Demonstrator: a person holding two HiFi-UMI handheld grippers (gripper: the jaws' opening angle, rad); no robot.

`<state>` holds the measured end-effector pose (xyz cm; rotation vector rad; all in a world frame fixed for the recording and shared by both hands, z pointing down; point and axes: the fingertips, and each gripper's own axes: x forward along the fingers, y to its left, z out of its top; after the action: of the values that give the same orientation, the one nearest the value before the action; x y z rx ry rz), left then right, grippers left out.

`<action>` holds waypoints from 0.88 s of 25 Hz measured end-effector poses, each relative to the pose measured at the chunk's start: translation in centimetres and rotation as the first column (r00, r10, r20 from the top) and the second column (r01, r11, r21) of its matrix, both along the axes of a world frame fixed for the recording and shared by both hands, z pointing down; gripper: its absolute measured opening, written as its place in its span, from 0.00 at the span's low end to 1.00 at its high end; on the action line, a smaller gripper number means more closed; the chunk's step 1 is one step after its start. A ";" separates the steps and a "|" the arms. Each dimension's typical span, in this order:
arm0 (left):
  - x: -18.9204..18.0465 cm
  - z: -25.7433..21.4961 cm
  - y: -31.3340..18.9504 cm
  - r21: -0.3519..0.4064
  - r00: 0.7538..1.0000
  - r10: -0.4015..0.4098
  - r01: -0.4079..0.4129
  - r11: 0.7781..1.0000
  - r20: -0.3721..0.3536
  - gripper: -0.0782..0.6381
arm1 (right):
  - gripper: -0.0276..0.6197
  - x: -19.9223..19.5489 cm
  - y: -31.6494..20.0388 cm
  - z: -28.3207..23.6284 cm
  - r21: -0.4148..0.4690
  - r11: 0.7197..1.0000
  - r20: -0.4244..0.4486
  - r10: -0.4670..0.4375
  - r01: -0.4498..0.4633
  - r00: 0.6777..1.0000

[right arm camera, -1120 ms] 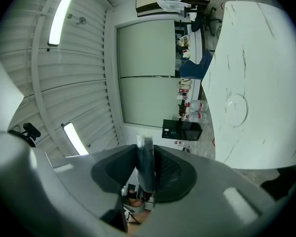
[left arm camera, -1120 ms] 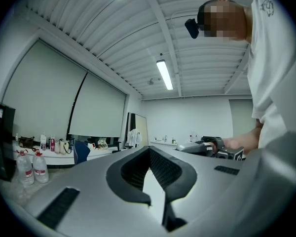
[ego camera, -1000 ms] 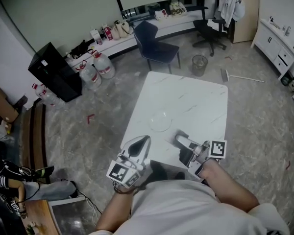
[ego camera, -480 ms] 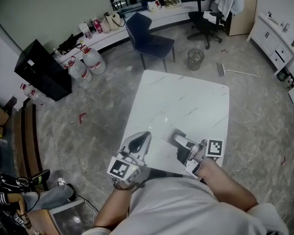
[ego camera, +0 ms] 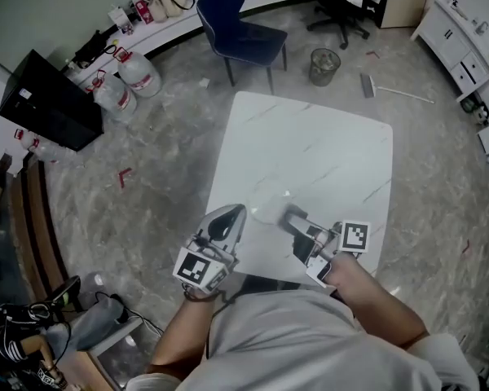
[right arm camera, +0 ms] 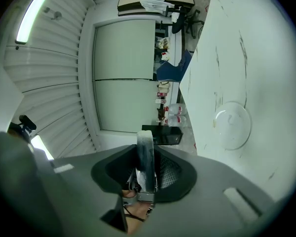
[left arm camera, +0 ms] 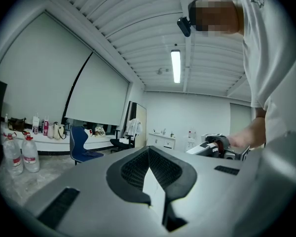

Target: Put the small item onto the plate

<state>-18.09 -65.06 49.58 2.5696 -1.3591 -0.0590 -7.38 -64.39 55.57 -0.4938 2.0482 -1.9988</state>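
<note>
A clear glass plate (ego camera: 266, 208) lies on the white marble table (ego camera: 310, 149), near its front edge. My right gripper (ego camera: 294, 221) hovers just right of the plate, shut on the small item (right arm camera: 146, 159), a pale narrow strip with a metal end that stands upright between the jaws. In the right gripper view the plate (right arm camera: 231, 126) shows empty ahead, to the right of my right gripper (right arm camera: 145, 149). My left gripper (ego camera: 227, 221) hangs at the table's left front edge, left of the plate. The left gripper (left arm camera: 149, 157) points upward, shut with nothing in it.
A blue chair (ego camera: 236, 23) and a waste bin (ego camera: 324, 63) stand beyond the table's far edge. Left of the table are a black cabinet (ego camera: 45, 100) and water bottles (ego camera: 126, 84). An office chair (ego camera: 342, 6) stands at the back; white cupboards (ego camera: 464, 23) line the right wall.
The head view has shifted, so the table sits more central. Both grippers have edged forward, and the right one with the small item is closer to the plate.
</note>
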 end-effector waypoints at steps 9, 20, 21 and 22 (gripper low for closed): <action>-2.9 5.2 -5.1 -0.078 0.999 0.038 -0.039 0.996 -0.013 0.12 | 0.20 -2.7 -3.8 10.3 -0.141 0.990 -0.134 0.001 -0.020 0.991; -4.1 12.2 -7.7 -0.132 0.998 0.068 -0.065 0.989 0.013 0.12 | 0.20 -4.1 -5.9 20.2 -0.231 0.973 -0.250 -0.035 -0.025 0.967; -4.1 12.6 -7.9 -0.133 0.998 0.068 -0.066 0.989 0.010 0.12 | 0.20 -4.2 -6.0 20.9 -0.237 0.971 -0.254 -0.037 -0.025 0.966; -4.2 13.0 -8.1 -0.136 0.998 0.067 -0.065 0.988 0.006 0.12 | 0.20 -4.4 -6.1 21.5 -0.240 0.970 -0.252 -0.037 -0.025 0.967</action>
<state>-22.24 -73.13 62.63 2.5022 -1.2351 0.0574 -11.77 -70.49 77.10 -0.8337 1.9485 -2.3081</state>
